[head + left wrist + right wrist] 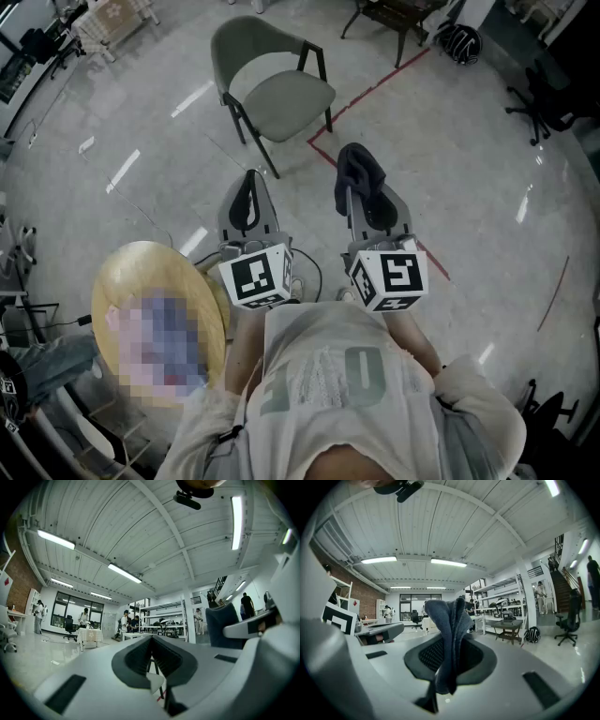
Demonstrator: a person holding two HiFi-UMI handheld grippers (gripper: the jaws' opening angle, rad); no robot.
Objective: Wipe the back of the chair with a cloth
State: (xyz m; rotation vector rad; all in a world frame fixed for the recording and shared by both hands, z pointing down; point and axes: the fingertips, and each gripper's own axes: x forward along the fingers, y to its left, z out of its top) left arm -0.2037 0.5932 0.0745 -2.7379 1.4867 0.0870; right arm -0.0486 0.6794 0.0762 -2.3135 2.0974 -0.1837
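A grey-green chair (272, 82) with dark legs stands on the floor ahead, its curved back (232, 42) at the far left side. My right gripper (359, 180) is shut on a dark blue cloth (357, 172), which sticks up between the jaws in the right gripper view as cloth (449, 625). My left gripper (247, 199) is shut with nothing in it; its jaws meet in the left gripper view, gripper (152, 654). Both grippers are held level, side by side, short of the chair's seat (286, 98).
A round wooden stool top (150, 281) is at my lower left. Red tape lines (370, 94) cross the pale glossy floor right of the chair. Office chairs (544, 103), a table (398, 14) and a dark helmet (460, 42) stand further back.
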